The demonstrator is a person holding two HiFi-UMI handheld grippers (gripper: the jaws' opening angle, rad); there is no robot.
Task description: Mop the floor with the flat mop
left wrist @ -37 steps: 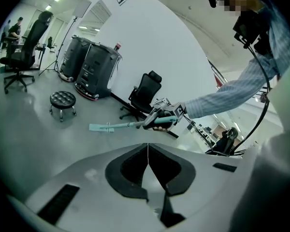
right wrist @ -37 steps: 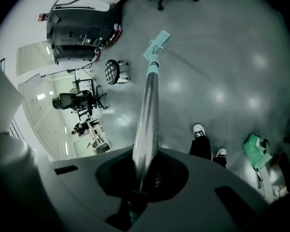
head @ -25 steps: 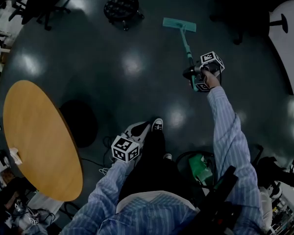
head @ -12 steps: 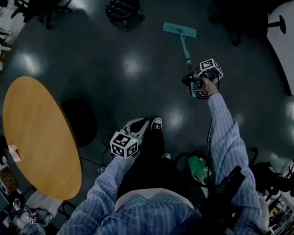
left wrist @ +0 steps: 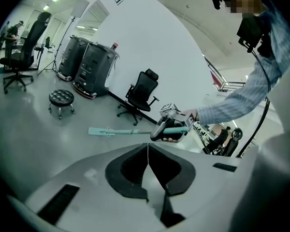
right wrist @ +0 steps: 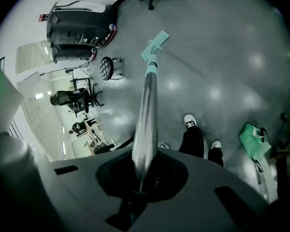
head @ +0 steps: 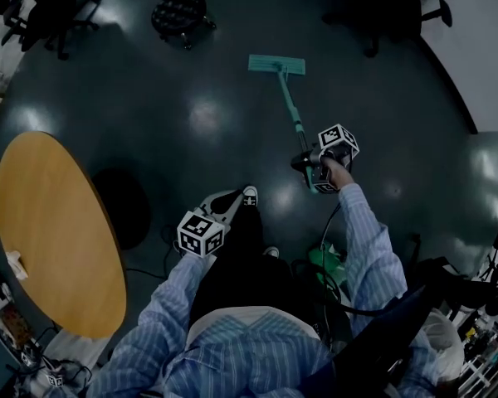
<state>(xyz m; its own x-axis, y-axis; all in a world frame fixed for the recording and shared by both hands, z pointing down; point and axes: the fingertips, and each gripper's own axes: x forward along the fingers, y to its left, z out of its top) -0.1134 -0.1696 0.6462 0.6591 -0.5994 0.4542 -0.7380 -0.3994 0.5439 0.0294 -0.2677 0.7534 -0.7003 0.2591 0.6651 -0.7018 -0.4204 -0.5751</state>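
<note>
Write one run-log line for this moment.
right tongs: shut on flat mop | left tongs: shut, empty | mop head: on floor

The head view looks steeply down from above the person onto the dark floor (head: 149,98), wide enough to take in the round counter (head: 50,230) at left. The left gripper view rides low on the left hand-held gripper (left wrist: 148,153) and faces nearly level across the floor toward a white wall, seeing the right hand-held gripper (left wrist: 171,127) side-on, fairly near. The right gripper view looks down along the flat mop (right wrist: 146,110), whose handle lies close against the lens. All three share the mop and the wheeled stool (head: 178,11).
</note>
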